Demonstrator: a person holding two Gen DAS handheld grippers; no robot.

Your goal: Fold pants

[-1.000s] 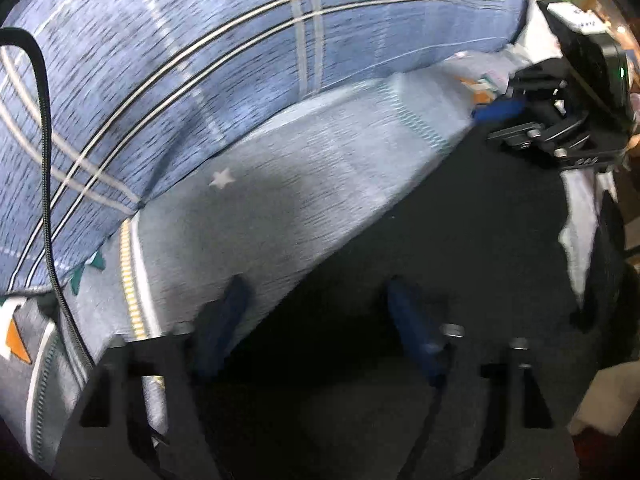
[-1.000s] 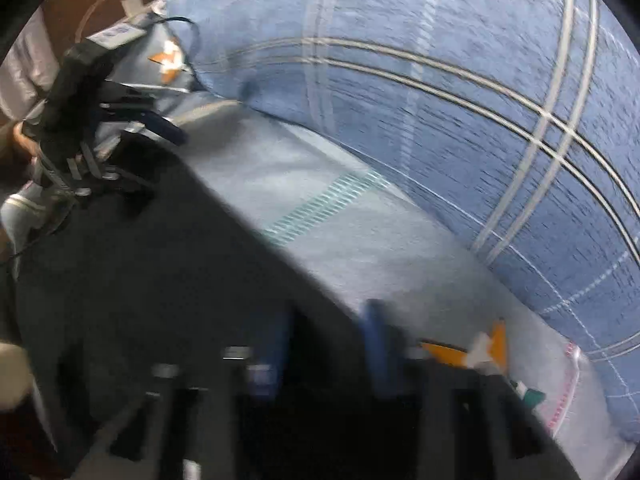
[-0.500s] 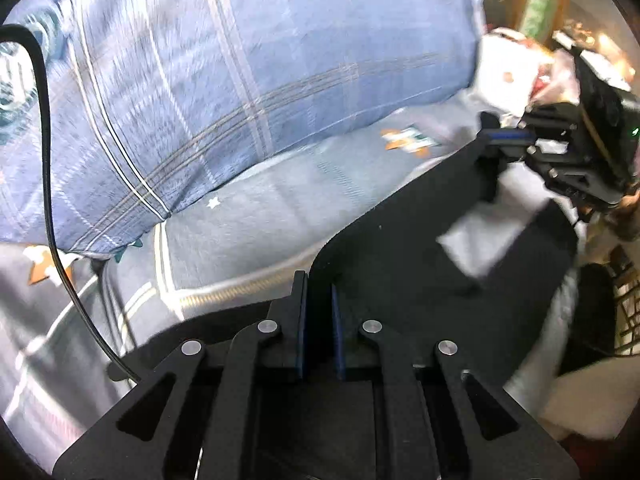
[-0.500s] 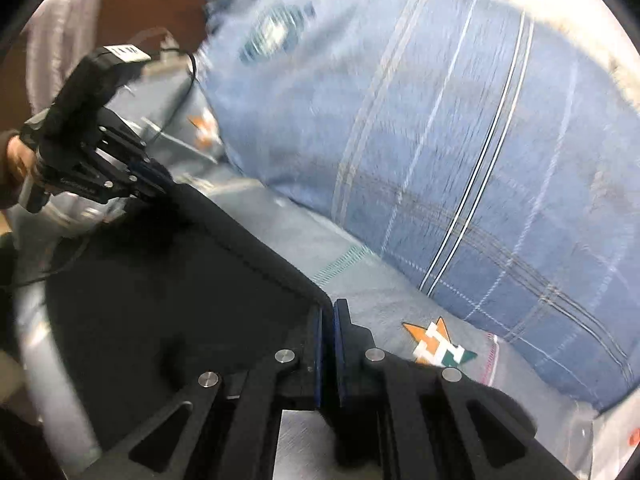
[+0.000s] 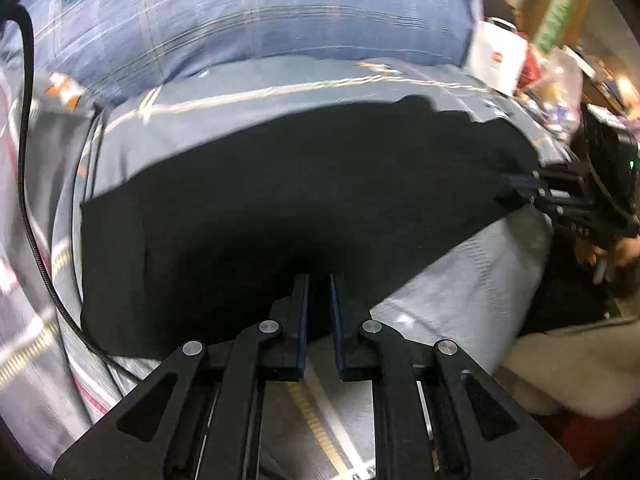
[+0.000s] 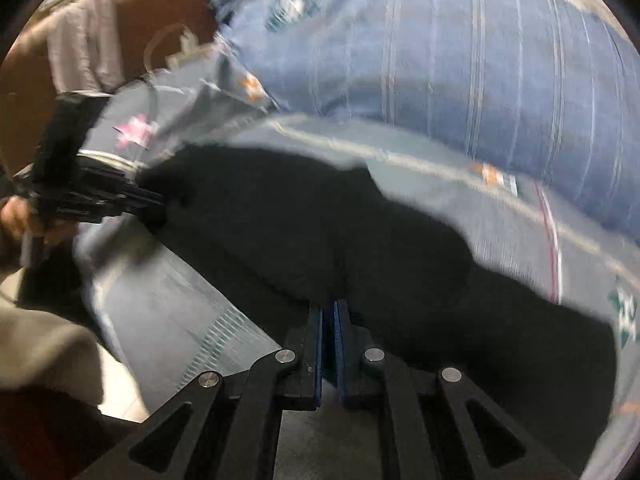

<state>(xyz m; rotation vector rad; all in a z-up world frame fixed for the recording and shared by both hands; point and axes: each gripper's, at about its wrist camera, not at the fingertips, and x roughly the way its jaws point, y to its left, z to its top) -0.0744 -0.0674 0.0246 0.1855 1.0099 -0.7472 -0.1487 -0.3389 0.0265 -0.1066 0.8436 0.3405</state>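
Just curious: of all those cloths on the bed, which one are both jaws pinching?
The plain black pants, held at its near edge. The grey patterned sheet and blue plaid pillow lie untouched.

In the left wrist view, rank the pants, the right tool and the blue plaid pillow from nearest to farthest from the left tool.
1. Pants: clamped in the left tool, spread straight ahead.
2. Right tool: off to the right, gripping the pants' far end.
3. Pillow: farthest, along the top beyond the pants.

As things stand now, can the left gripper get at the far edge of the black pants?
Probably not at once: the left gripper is shut on the near edge of the black pants. It must let go first; nothing else blocks the way.
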